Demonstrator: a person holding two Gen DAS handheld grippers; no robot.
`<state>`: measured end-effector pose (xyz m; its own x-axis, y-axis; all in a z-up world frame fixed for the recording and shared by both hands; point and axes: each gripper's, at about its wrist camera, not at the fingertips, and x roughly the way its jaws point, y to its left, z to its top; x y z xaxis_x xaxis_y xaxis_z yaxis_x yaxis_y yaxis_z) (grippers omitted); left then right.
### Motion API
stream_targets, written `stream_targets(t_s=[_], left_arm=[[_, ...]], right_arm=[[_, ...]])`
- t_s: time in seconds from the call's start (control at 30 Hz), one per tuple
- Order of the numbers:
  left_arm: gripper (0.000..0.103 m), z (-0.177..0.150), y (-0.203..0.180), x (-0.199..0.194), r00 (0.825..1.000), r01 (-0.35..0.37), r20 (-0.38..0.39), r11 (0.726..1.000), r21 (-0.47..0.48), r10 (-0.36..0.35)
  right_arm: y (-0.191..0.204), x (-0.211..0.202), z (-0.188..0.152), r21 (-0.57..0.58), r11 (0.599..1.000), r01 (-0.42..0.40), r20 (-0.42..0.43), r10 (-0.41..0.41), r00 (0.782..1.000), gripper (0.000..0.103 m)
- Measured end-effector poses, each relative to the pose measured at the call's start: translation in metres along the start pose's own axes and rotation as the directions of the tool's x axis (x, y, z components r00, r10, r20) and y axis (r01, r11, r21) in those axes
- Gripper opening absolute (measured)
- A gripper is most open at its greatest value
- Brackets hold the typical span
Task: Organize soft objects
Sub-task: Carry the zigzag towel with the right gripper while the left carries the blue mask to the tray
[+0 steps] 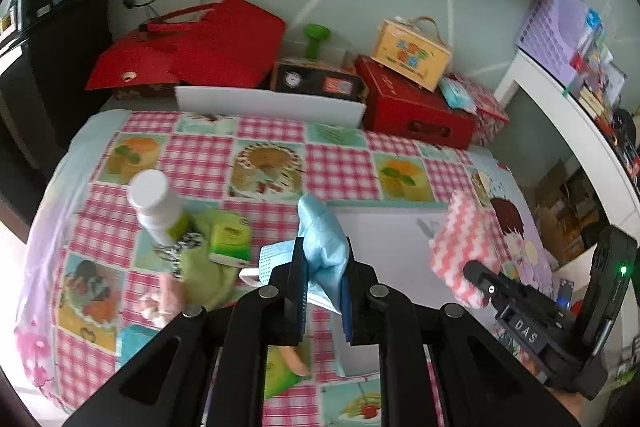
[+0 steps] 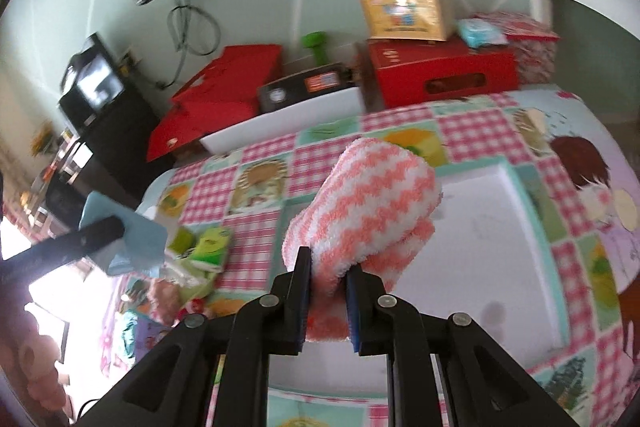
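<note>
My left gripper [image 1: 325, 267] is shut on a shiny light-blue soft pad [image 1: 322, 235] and holds it above the table; it also shows in the right wrist view [image 2: 136, 239]. My right gripper [image 2: 328, 271] is shut on a folded pink-and-white zigzag fuzzy cloth [image 2: 368, 203] and holds it over a white tray [image 2: 492, 227]. The same cloth [image 1: 460, 247] and tray [image 1: 384, 239] show in the left wrist view, right of the blue pad. A blue face mask [image 1: 276, 259] lies just left of my left fingers.
On the pink checked tablecloth [image 1: 340, 167] at the left stand a white bottle [image 1: 156, 207], a green packet [image 1: 232, 239] and a green cloth [image 1: 204, 275]. Red boxes [image 1: 412, 107], a red bag [image 1: 192, 47] and a yellow case [image 1: 412, 51] line the back wall.
</note>
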<state>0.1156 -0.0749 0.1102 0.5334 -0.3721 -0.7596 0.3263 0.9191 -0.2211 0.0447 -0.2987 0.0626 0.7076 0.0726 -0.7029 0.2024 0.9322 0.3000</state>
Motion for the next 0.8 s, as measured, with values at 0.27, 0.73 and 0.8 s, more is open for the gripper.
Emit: stream_targets(t_s=[0.27,0.73,0.8], left_arm=[[0.014,-0.016,-0.053,0.039,0.999,0.007,-0.051,0.993,0.120,-0.001],[0.014,-0.030,-0.075,0.116,0.994,-0.013,-0.103,0.991,0.135,0.027],[0.014,-0.034,-0.074,0.125,0.993,-0.014,-0.115,0.992,0.125,0.028]], right_arm=[[-0.046,0.003,-0.002,0.081,0.994,0.077,-0.026,-0.075,0.997,0.017],[-0.076,0.048,0.006,0.149,0.985,0.089,-0.071,-0.079,0.994,0.020],[-0.076,0.058,0.002,0.140,0.985,0.100,-0.093,-0.087,0.992,0.020]])
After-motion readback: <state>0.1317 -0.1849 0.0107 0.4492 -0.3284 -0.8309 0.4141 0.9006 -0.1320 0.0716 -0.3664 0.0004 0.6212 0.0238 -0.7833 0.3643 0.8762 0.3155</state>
